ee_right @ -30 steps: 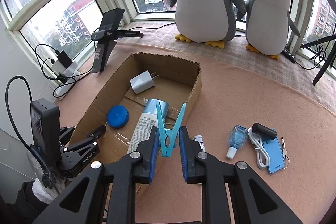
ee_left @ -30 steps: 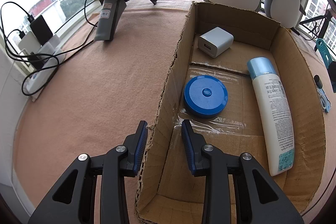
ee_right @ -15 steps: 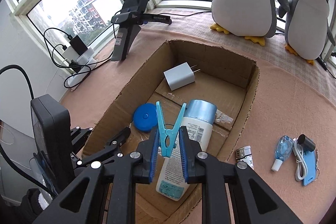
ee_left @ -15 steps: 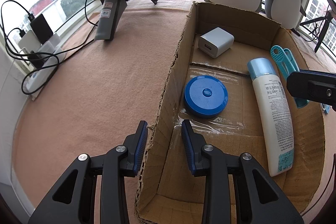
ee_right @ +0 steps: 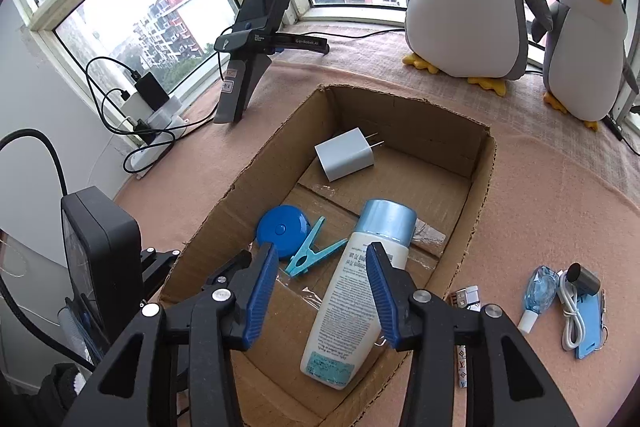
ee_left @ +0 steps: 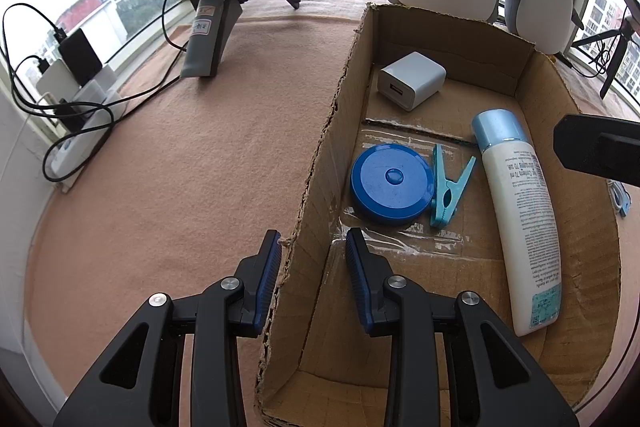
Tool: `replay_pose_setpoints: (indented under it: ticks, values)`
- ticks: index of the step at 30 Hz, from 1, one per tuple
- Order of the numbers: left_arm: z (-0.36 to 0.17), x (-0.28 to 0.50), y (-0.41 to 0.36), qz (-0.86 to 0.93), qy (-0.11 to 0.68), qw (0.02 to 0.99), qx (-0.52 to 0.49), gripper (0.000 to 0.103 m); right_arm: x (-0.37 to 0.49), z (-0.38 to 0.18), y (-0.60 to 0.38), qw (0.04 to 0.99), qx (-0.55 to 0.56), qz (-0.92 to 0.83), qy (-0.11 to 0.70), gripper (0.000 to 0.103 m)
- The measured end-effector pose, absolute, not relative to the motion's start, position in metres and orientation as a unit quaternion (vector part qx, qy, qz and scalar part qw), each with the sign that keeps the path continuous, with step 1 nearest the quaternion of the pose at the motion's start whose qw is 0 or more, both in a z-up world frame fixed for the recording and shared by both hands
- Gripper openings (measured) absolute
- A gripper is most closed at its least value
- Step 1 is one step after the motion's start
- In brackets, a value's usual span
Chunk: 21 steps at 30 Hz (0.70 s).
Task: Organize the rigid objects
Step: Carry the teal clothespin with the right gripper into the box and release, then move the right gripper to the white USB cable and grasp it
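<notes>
The left gripper (ee_left: pixel 312 247) has its jaws closed on the box (ee_left: pixel 320 163) wall, one jaw outside and one inside. Ahead of the inner jaw lie a blue disc (ee_left: pixel 391 183), touching it a clothespin (ee_left: pixel 450 187), then a bottle (ee_left: pixel 520 223) and a charger (ee_left: pixel 412 79) at the far end. The right gripper (ee_right: pixel 320 291) has just been opening; its spread jaws hold nothing, and the clothespin lies on the box floor beyond them. Its jaws hide part of the bottle. Right of the box, small items on the desk (ee_right: pixel 560 211) are hard to make out.
</notes>
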<state>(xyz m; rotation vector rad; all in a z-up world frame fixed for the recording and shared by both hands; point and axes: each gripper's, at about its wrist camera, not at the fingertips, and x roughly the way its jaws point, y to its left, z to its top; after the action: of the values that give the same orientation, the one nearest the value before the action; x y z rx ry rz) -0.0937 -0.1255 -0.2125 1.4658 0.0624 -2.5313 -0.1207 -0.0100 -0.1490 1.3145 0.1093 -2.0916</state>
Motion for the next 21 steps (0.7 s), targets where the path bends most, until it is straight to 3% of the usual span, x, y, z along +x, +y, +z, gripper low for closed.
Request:
replay_pose_setpoints:
  ticks: [21]
  values:
    - [-0.213,-0.094,-0.126,-0.860,0.018,0.109,0.498,0.031,-0.126,-0.146,0.072,0.279,0.493,-0.823,0.048,0.050]
